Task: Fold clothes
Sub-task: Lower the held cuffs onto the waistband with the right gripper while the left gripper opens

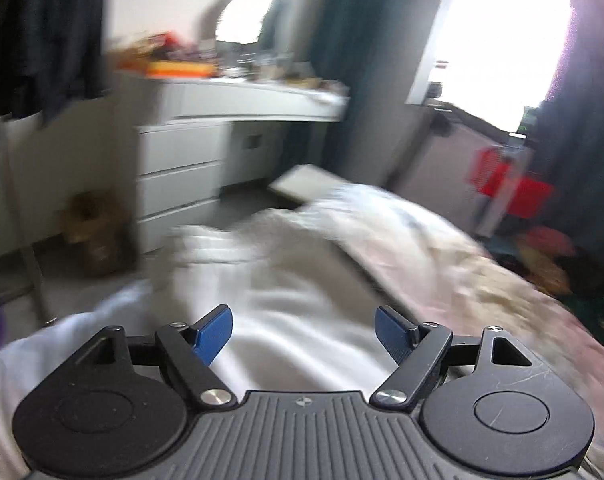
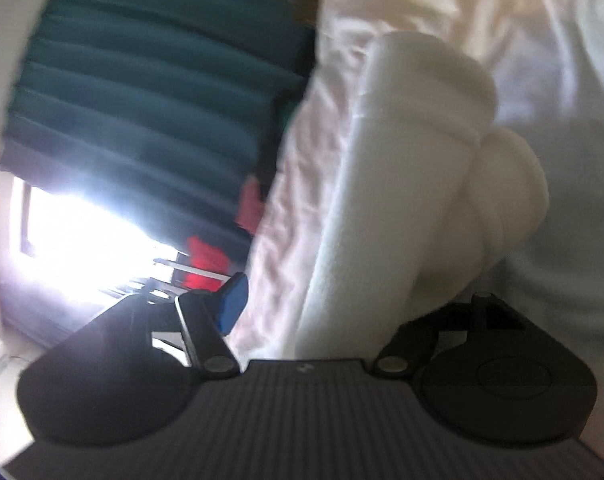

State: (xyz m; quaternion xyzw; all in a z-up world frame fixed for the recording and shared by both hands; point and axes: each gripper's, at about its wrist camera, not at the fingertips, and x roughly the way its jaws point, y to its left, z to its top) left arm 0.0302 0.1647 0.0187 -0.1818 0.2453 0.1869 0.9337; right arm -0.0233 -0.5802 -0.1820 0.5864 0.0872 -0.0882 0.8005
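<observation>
The left claw is spread and empty above the white garment on the bed. The right claw is also spread; a folded white cloth lies between its jaws, probably just released. Floor borders the bed's left edge.

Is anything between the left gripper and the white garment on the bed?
Nothing visible. The left gripper is open and empty, and the white garment lies spread directly ahead of it on the bed.

left gripper | black body | blue pads | silver screws | ribbed grey base
</observation>
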